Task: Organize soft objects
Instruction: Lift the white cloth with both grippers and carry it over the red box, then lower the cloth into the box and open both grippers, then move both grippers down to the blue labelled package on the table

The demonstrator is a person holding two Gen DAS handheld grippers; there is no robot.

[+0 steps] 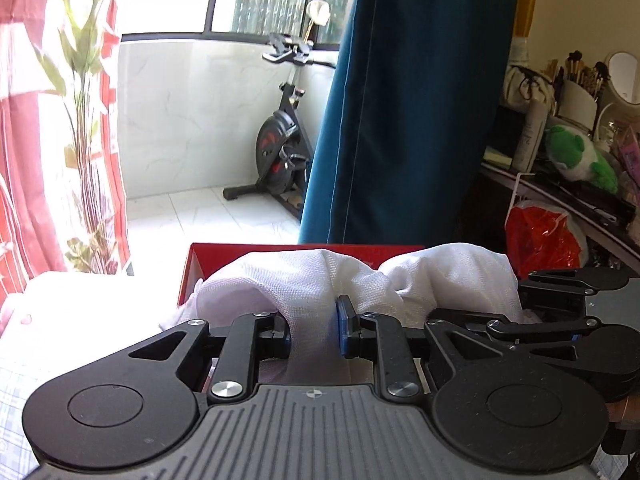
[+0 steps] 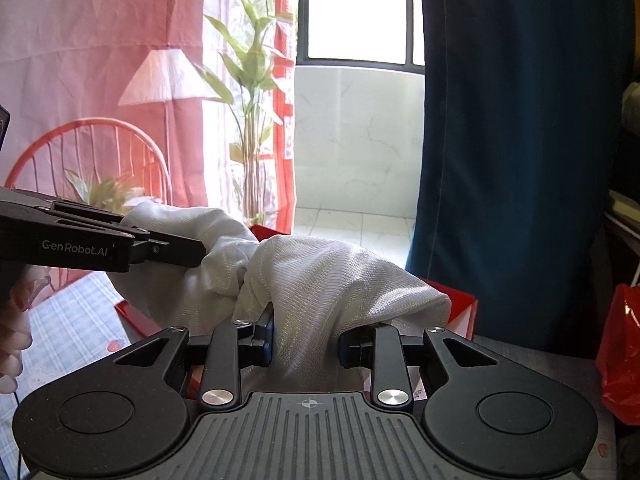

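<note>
A white mesh cloth [image 1: 304,284] is bunched over a red box [image 1: 208,256]. My left gripper [image 1: 314,330] is shut on a fold of the white cloth; its blue pads press the fabric from both sides. My right gripper [image 2: 306,340] is shut on another fold of the same cloth [image 2: 320,280], which drapes over its fingers. The right gripper shows at the right of the left wrist view [image 1: 560,320], and the left gripper at the left of the right wrist view [image 2: 188,254], both buried in the cloth. The red box [image 2: 460,308] lies under the cloth.
A teal curtain [image 1: 400,100] hangs behind the box. An exercise bike [image 1: 280,140] stands on the balcony. A cluttered dresser with a green plush [image 1: 576,156] and a red plastic bag [image 1: 544,236] is at right. A printed red curtain [image 2: 100,100] hangs at left.
</note>
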